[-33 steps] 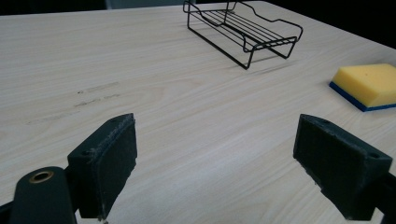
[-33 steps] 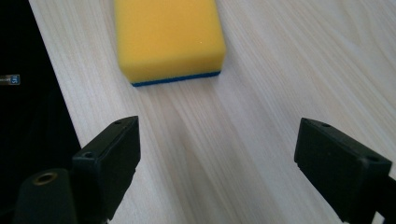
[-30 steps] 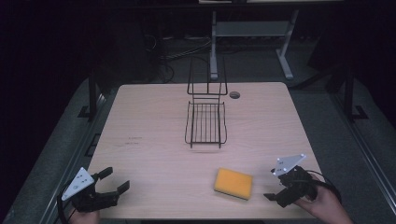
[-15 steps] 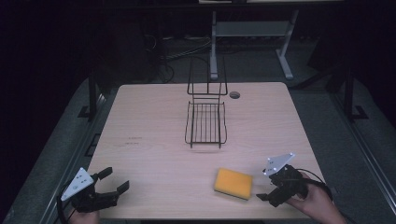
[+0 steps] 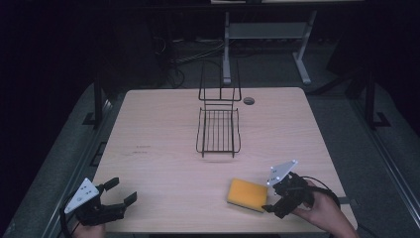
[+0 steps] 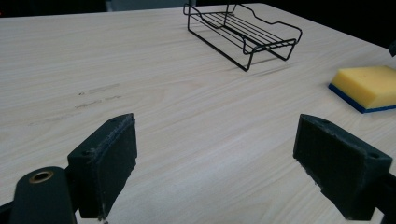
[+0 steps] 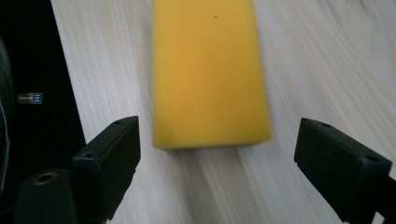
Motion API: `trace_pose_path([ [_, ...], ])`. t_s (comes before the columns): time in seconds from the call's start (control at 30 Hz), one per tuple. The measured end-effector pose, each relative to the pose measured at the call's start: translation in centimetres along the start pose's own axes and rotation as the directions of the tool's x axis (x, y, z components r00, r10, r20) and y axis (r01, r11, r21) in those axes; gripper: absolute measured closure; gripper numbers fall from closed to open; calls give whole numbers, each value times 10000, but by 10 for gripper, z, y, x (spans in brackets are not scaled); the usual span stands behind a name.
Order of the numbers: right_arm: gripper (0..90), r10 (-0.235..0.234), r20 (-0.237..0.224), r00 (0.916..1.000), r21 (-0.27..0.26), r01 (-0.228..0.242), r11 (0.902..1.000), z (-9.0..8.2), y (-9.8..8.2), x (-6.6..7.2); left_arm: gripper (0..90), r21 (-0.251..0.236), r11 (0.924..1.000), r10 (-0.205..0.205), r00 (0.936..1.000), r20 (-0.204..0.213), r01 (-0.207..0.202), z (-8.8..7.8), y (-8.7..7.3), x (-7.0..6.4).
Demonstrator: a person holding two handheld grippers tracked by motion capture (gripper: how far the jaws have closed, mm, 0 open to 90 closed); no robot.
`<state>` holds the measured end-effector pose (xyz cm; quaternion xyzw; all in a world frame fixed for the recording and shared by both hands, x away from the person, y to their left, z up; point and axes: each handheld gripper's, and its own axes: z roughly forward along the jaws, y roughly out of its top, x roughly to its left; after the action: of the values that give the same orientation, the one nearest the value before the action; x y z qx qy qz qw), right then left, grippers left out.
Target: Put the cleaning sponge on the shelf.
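A pale wooden surface (image 5: 163,148) carries a black wire rack (image 5: 218,131) near the middle, toward the far edge, with its tall back end standing up at the far side. A yellow sponge (image 5: 247,194) with a blue underside lies flat near the near edge, right of centre.

The right gripper (image 5: 275,204) sits at the near right corner, held in a hand (image 5: 322,213), just beside the sponge's right end and aimed at it. In the right gripper view its fingers (image 7: 108,161) are spread wide, wider than the sponge, holding nothing; the sponge's short end lies just beyond them and between their lines, not touched.

The left gripper (image 5: 119,194) rests at the near left corner, well apart from the sponge and rack. Its fingers (image 6: 105,161) are also spread wide and hold nothing, with bare wood between them. In the left gripper view the rack stands far off and the sponge lies at the right.
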<state>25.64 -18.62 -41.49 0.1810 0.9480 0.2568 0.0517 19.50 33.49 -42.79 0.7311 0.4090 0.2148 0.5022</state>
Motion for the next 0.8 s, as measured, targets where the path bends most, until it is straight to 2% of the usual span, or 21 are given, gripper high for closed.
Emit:
trace_pose_path([
  [0.8,142,-431,-576,9974,357,452,9983,30,34,-1,128,-26,10000,-44,10000,13,44,0,0,0],
])
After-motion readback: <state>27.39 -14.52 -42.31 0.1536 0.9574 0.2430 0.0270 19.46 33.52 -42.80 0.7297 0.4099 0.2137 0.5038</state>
